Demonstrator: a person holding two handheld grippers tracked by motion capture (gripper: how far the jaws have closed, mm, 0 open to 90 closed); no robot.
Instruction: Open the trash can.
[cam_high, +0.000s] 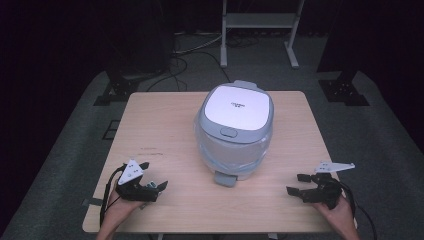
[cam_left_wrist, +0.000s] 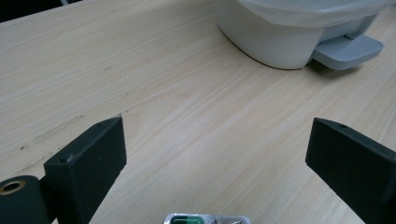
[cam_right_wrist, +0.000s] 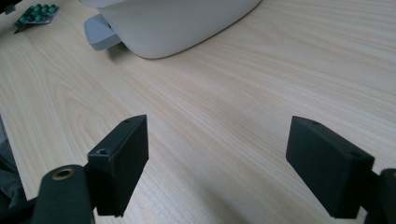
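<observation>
Both tools parked wide at the near edge, blister pack at my left, pedal bin ahead.

My left tool (cam_high: 150, 186) rests low on the surface (cam_high: 170, 135) with its jaws apart and nothing pressed between them; the blister pack of green pills (cam_left_wrist: 205, 219) lies just under its nose, flat on the wood, which I judge makes it the thing to pick up. My right tool (cam_high: 302, 189) sits well off to the other side, jaws spread wide over bare wood, likely kept free to work the bin. Beyond both, between them and farther out, stands the white pedal bin (cam_high: 235, 132), its foot pedal (cam_high: 225, 178) pointing back toward me within easy reach. Its lid (cam_high: 238, 107) is down, so I cannot tell what is inside; a clear liner bag (cam_high: 227, 147) is folded over its rim.
</observation>
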